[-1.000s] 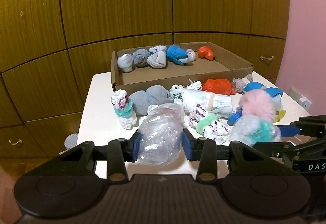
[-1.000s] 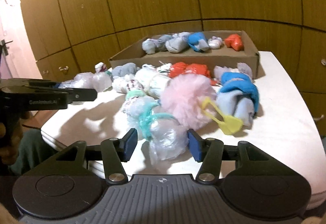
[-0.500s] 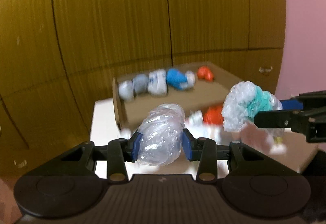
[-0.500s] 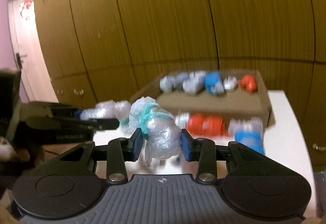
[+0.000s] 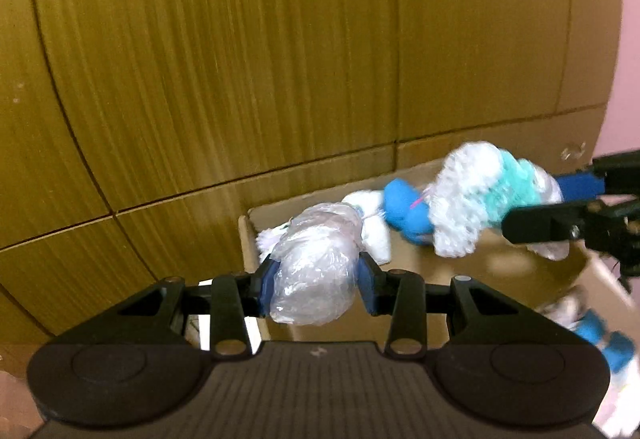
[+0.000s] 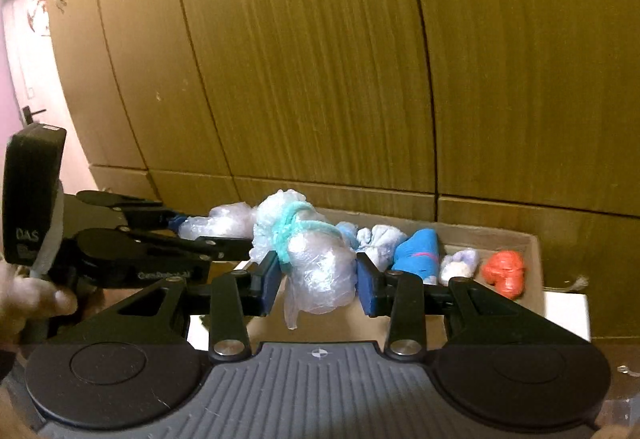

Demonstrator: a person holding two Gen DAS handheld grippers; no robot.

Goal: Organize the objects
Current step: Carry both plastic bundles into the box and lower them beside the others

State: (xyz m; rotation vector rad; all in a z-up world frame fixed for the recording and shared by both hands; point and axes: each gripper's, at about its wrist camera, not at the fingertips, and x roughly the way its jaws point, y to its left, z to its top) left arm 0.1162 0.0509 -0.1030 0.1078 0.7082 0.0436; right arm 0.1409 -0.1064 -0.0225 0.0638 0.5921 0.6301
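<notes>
My left gripper [image 5: 316, 285] is shut on a clear plastic bundle [image 5: 316, 267], held in the air over the near left corner of the cardboard box [image 5: 516, 271]. My right gripper [image 6: 316, 281] is shut on a clear plastic bundle tied with teal string [image 6: 316, 255], also lifted above the box [image 6: 532, 243]. In the left wrist view that teal-tied bundle [image 5: 480, 199] hangs at the right between the other gripper's fingers [image 5: 544, 223]. In the right wrist view the left gripper [image 6: 188, 229] comes in from the left with its bundle [image 6: 224, 223].
Inside the box lie a blue roll [image 6: 418, 251], white bundles [image 6: 380, 239], a pale one [image 6: 460, 263] and an orange one [image 6: 504, 273]. Wooden cabinet doors [image 5: 240, 59] rise right behind. The white table edge [image 6: 568, 307] shows at the right. A hand [image 6: 28, 299] grips the left tool.
Both grippers rose from the table with their bundles and moved forward over the box. The right gripper, open around its bundle a second ago, has shut on it.
</notes>
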